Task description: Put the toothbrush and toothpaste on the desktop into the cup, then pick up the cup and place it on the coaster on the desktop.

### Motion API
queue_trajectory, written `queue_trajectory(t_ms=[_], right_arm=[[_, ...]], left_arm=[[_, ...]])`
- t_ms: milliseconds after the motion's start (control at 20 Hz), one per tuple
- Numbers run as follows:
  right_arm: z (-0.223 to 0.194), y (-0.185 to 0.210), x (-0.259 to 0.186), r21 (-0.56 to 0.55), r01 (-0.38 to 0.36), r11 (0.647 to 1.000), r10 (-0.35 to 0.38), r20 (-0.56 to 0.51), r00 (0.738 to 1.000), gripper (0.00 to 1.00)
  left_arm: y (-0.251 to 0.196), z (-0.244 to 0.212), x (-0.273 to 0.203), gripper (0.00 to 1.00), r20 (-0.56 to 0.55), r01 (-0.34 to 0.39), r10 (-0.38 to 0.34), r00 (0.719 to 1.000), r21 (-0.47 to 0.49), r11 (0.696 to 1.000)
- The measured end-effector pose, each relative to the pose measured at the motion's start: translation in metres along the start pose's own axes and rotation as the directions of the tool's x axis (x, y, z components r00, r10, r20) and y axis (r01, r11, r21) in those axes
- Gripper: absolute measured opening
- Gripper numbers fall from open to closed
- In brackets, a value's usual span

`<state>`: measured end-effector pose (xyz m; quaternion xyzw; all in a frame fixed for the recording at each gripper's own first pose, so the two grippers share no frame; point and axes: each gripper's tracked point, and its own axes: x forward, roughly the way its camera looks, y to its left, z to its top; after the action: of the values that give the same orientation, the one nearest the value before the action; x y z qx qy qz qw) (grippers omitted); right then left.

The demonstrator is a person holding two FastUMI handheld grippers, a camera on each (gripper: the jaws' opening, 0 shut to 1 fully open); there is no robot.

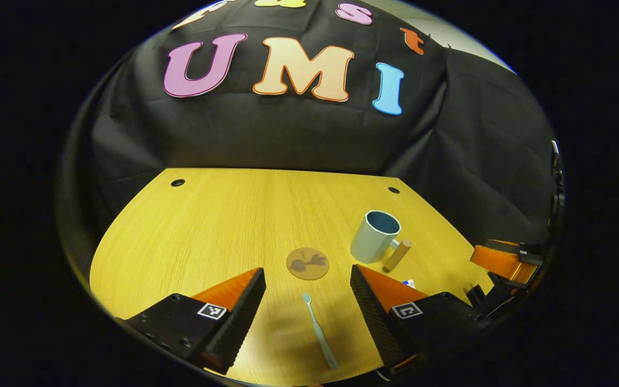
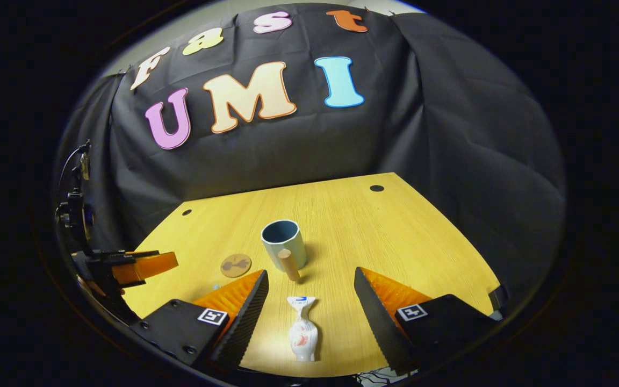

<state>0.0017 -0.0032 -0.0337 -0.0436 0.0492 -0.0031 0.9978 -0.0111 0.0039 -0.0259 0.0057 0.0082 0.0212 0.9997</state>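
In the left gripper view, the left claw (image 1: 308,301) is spread wide above the near edge of the table (image 1: 223,226), and the toothbrush (image 1: 319,329) lies flat between its fingers, touching neither, bristle end pointing away. Just beyond the brush head sits the round coaster (image 1: 308,263). Farther off and to the right stands the cup (image 1: 375,236), upright, its wooden handle (image 1: 397,255) pointing toward the camera.

In the right gripper view, the right claw (image 2: 310,301) is likewise spread apart, and the toothpaste (image 2: 302,329) lies on the table between its fingers, untouched. Beyond it stands the cup, mouth up, with the coaster to its left. The left claw shows at the far left edge, low over the table.
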Motion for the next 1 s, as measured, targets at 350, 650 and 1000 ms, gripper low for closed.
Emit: queue_trajectory(t_ms=[350, 650, 1000], right_arm=[[-0.016, 0.005, 0.010, -0.037, -0.033, 0.999, 0.030, -0.082, 0.996, 0.95], [-0.070, -0.002, 0.024, -0.122, -0.061, 0.991, 0.012, -0.370, 0.929, 0.99], [-0.108, 0.006, 0.054, -0.146, -0.081, 0.986, -0.010, -0.538, 0.843, 0.94]], left_arm=[[0.010, -0.014, -0.002, 0.95, -0.032, -0.036, 0.036, 0.999, 0.001, 0.999], [0.022, -0.028, -0.007, 0.95, -0.061, -0.075, 0.075, 0.995, 0.002, 0.997], [0.038, -0.053, -0.013, 0.95, -0.114, -0.118, 0.119, 0.986, 0.008, 0.993]])
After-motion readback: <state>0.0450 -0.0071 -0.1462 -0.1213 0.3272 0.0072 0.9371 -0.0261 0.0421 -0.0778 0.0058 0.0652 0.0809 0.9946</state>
